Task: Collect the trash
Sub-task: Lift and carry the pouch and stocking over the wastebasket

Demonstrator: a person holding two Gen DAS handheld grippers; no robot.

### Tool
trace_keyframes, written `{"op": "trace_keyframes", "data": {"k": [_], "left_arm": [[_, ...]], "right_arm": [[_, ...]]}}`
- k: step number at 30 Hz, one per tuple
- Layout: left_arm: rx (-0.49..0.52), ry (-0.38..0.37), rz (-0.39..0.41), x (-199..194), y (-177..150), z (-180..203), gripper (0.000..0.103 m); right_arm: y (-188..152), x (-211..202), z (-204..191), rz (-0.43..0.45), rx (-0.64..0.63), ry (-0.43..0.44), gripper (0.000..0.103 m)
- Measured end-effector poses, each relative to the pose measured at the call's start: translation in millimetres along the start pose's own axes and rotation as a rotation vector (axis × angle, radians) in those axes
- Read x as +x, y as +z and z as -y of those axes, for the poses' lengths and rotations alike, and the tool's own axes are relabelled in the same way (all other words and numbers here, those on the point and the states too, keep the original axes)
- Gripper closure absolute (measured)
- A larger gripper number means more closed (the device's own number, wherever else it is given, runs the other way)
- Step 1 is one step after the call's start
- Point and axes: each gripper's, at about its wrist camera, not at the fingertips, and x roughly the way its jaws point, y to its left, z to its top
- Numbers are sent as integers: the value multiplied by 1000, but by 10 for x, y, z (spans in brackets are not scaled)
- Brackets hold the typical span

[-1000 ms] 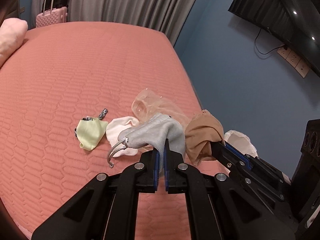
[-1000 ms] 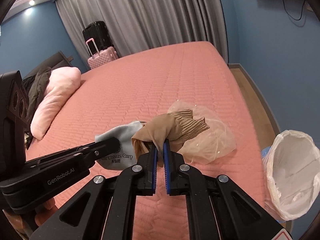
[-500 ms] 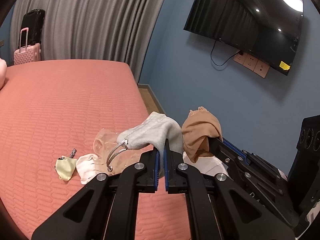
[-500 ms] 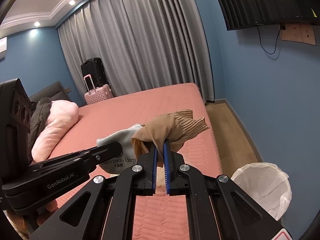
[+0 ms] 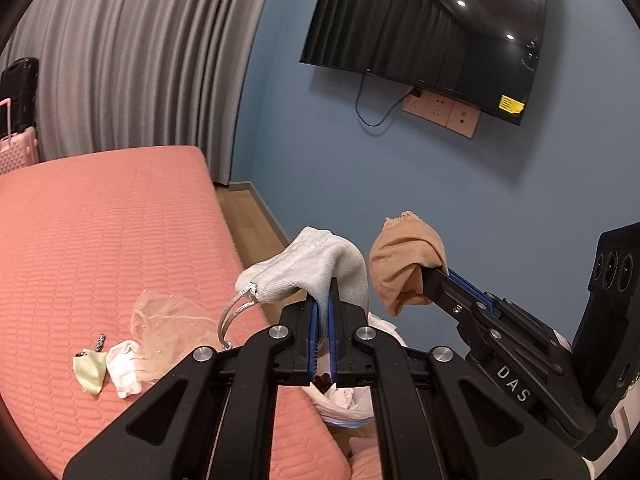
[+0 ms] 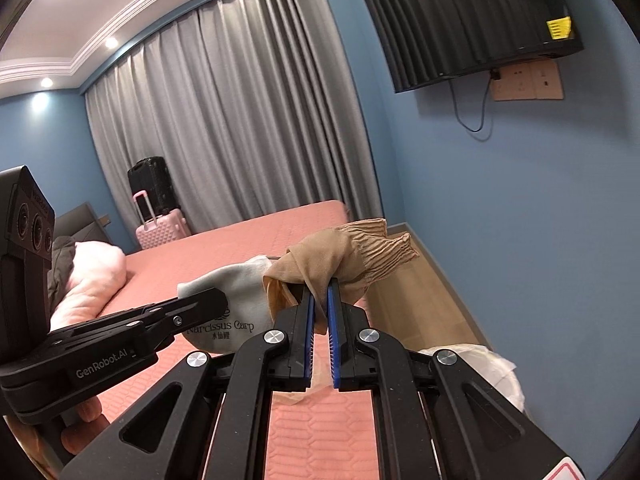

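The white-lined bin [image 5: 352, 396] beside the bed [image 5: 100, 240] is largely hidden behind the left gripper [image 5: 323, 312]. The pink suitcase [image 5: 14, 152] at the bed's far end is cut by the frame edge. Small litter [image 5: 100, 342] on the bed cannot be identified.

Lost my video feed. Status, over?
Left gripper shut on grey pouch. Right gripper shut on tan stocking. Both held above bed. Bin below right, path clear.
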Motion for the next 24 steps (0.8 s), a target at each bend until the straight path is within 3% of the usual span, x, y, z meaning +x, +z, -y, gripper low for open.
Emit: {"op": "trace_keyframes", "data": {"k": [11, 24], "left_arm": [[73, -79, -39, 267, 17, 358, 99], [113, -122, -74, 668, 39, 604, 98]], "right_arm": [[-72, -95, 507, 2, 53, -85, 97], [-215, 34, 829, -39, 104, -139, 97]]}}
